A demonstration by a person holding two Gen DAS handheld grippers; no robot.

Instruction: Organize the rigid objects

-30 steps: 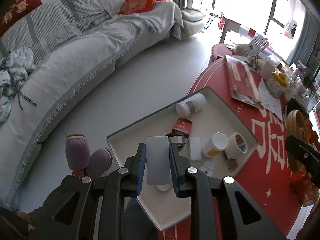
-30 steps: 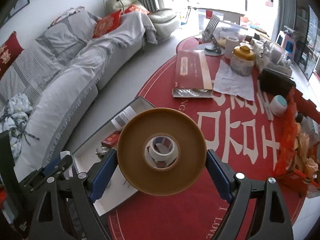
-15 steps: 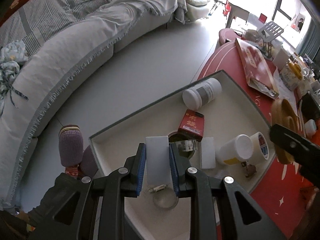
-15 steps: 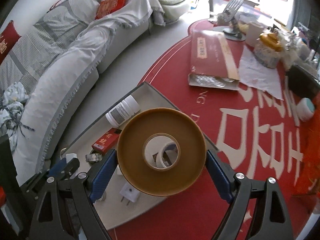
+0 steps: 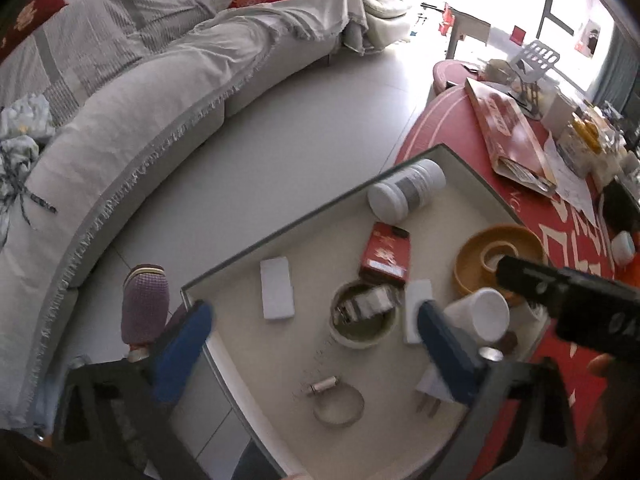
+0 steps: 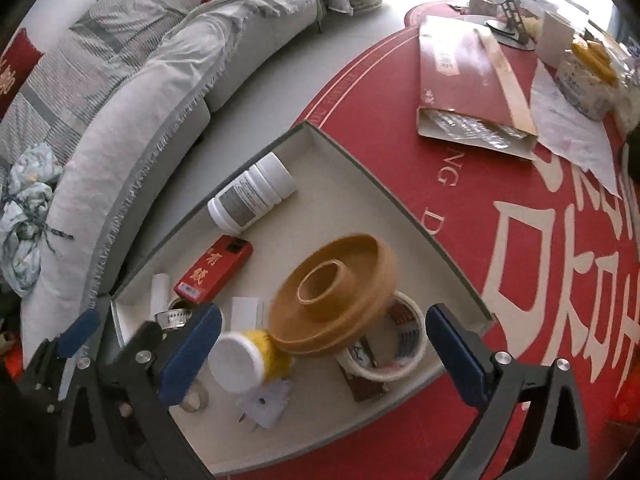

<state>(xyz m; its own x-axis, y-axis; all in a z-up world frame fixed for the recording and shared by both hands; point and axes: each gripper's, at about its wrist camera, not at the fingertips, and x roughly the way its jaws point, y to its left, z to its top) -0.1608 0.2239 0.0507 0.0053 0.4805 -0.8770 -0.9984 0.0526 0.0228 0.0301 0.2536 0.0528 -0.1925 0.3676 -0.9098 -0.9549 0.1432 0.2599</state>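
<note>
My left gripper [image 5: 314, 344] hangs over the beige tray [image 5: 280, 236], its jaws opening with nothing between the blue pads. The white flat block [image 5: 277, 289] lies on the tray floor just ahead of it. My right gripper [image 6: 324, 356] is also opening above the tray [image 6: 400, 200]. The brown ring dish [image 6: 332, 300] sits free of its pads, tilted and blurred, leaning on a tape roll [image 6: 400, 344] and a yellow jar [image 6: 244, 364]. The left wrist view shows the same dish [image 5: 496, 256] beyond the right gripper's dark body [image 5: 560, 300].
The tray also holds a white bottle [image 6: 252, 196], a red box [image 6: 214, 266], a small tin [image 5: 362, 314], a hose clamp [image 5: 338, 402] and a plug [image 6: 264, 400]. A flat red package [image 6: 460, 80] lies on the red table [image 6: 520, 280]. A grey sofa [image 5: 140, 120] stands to the left.
Both grippers have opened. The white block left the left jaws and lies in the tray. The brown dish left the right jaws and dropped onto the tape roll and jar.
</note>
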